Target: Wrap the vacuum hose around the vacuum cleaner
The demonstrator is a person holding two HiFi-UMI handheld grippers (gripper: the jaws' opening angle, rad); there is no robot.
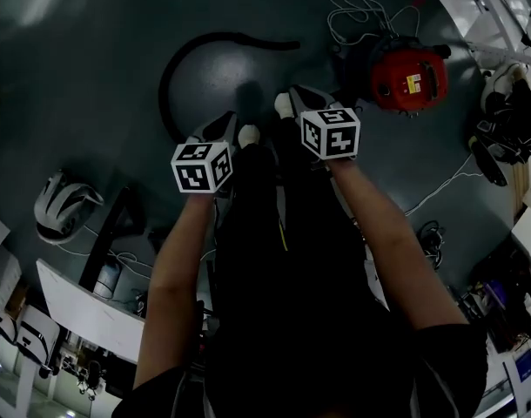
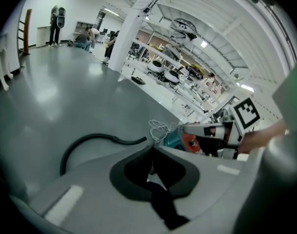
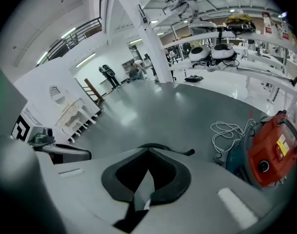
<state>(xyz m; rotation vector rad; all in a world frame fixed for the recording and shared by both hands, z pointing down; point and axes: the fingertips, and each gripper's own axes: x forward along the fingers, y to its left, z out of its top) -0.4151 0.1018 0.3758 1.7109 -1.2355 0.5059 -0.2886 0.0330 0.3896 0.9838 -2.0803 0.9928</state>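
A red vacuum cleaner [image 1: 408, 78] stands on the grey floor at the upper right of the head view; it also shows at the right in the right gripper view [image 3: 269, 150] and partly behind the other gripper in the left gripper view [image 2: 190, 141]. Its black hose [image 1: 180, 64] lies in a curve on the floor to the left, free end pointing right [image 2: 92, 139]. My left gripper [image 1: 233, 125] and right gripper [image 1: 292, 99] hang side by side above the floor, both shut and empty, apart from hose and vacuum.
A white power cord [image 1: 357, 11] lies coiled behind the vacuum [image 3: 229, 130]. White tables [image 1: 87, 307] and cables crowd the lower left and right edges. People stand far off by the wall [image 2: 57, 23].
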